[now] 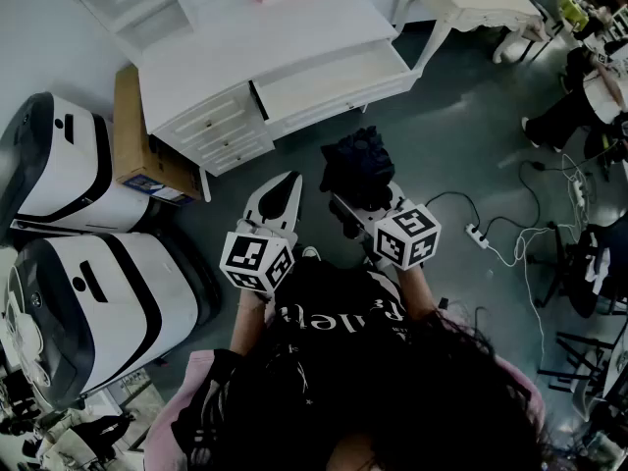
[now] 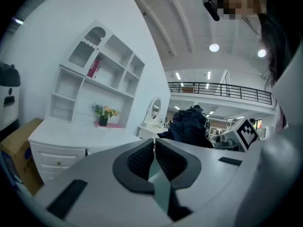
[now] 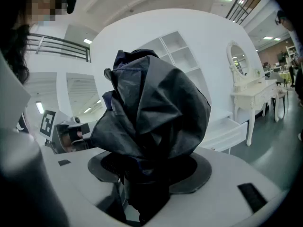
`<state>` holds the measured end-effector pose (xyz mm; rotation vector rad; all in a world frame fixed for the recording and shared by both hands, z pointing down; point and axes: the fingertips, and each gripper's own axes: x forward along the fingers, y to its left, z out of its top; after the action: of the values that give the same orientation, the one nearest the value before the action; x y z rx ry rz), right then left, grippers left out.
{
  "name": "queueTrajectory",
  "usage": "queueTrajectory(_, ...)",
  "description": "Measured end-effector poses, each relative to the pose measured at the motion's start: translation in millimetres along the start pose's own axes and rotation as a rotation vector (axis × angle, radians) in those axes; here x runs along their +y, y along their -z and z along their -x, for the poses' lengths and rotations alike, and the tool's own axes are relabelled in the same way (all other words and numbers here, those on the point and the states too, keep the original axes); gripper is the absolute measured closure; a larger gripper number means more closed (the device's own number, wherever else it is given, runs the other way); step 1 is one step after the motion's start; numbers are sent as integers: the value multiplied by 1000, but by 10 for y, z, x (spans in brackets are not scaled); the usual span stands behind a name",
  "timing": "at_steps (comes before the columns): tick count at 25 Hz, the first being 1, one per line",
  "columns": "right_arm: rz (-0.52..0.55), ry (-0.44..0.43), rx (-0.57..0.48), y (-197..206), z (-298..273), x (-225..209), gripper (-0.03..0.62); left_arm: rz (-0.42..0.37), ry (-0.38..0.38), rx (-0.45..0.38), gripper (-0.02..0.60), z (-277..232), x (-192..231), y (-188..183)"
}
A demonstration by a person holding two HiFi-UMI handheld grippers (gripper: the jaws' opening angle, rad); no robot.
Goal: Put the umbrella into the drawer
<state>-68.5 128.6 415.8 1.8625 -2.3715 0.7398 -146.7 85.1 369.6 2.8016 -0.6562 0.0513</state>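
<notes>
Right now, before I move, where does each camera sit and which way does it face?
Head view: on the person's head, facing steeply down at the floor, desk and open drawer; shows hair, left gripper, right gripper.
Left gripper view: on the left gripper, facing level along its shut, empty jaws toward the desk's shelves.
Right gripper view: on the right gripper, facing along jaws closed on the umbrella, which fills the centre.
Shared: all three show umbrella and desk; each gripper view catches the other gripper.
</notes>
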Motion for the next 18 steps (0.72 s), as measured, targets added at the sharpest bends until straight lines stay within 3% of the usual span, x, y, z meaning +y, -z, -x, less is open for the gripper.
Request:
queueTrajectory(12, -36, 31, 32, 143, -160, 109, 313, 40, 35, 35, 557, -40, 254, 131)
queueTrajectory(18, -58, 36, 42, 130, -168, -33, 312, 45, 42, 44, 557, -186, 219, 138)
